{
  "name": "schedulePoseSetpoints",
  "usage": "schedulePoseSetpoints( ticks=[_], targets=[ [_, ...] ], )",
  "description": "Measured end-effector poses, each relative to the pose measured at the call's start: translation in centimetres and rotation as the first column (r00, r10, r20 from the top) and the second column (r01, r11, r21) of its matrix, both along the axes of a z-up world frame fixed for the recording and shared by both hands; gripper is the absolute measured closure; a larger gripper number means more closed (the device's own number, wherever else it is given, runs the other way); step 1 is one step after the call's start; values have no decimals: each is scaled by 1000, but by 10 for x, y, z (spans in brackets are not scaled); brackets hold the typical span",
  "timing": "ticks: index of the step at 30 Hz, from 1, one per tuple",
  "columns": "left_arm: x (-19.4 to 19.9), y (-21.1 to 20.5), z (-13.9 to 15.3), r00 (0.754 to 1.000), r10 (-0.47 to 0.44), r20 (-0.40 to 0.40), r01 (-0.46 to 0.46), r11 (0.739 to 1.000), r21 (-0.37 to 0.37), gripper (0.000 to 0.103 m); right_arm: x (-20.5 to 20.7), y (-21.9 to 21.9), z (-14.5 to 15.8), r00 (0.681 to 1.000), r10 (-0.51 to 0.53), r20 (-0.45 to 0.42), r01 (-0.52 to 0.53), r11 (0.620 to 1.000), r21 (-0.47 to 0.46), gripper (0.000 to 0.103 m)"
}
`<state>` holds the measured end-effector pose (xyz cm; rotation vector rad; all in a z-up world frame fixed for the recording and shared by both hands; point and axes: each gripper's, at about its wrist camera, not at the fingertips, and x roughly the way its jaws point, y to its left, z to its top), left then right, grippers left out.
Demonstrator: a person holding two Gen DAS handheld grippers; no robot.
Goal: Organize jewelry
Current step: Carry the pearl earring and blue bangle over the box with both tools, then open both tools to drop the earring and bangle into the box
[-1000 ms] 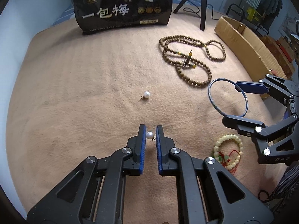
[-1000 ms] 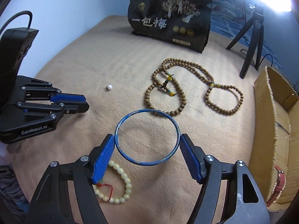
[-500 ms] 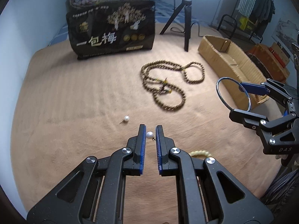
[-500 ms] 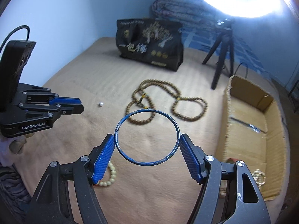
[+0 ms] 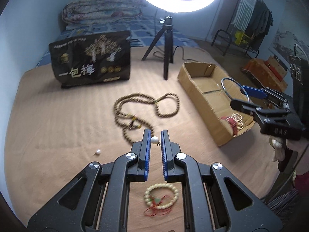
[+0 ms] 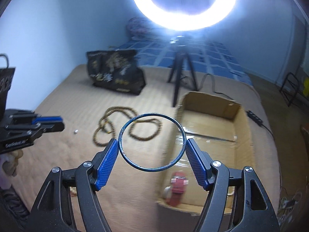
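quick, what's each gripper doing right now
Left gripper: shut on the pearl earring.
Right gripper: shut on the blue bangle, its jaws set wide across it.

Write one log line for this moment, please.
left tool: shut on pearl earring | right tool: shut on blue bangle, near cardboard box

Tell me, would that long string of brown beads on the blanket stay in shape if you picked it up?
Probably not. The brown bead necklace lies in loose, uneven loops on the blanket, so it looks floppy and would likely sag and dangle from one pinch point. Its many small round beads might also slip or swing; the crossing loops could tangle.
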<state>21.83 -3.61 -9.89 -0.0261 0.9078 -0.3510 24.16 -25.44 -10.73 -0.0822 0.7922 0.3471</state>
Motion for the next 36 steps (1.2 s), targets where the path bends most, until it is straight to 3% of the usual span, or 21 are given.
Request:
schedulePoseSetpoints(
  ticks=[14,36],
  targets=[
    [14,-90,14,994,-89,56,92,994,-64,94,28,-81,2,981,-193,-2,193,980,38,32],
    [35,-167,-14,987,-161,11,162,983,-85,94,55,-104,-22,965,-251,-72,257,962,91,32]
  ],
)
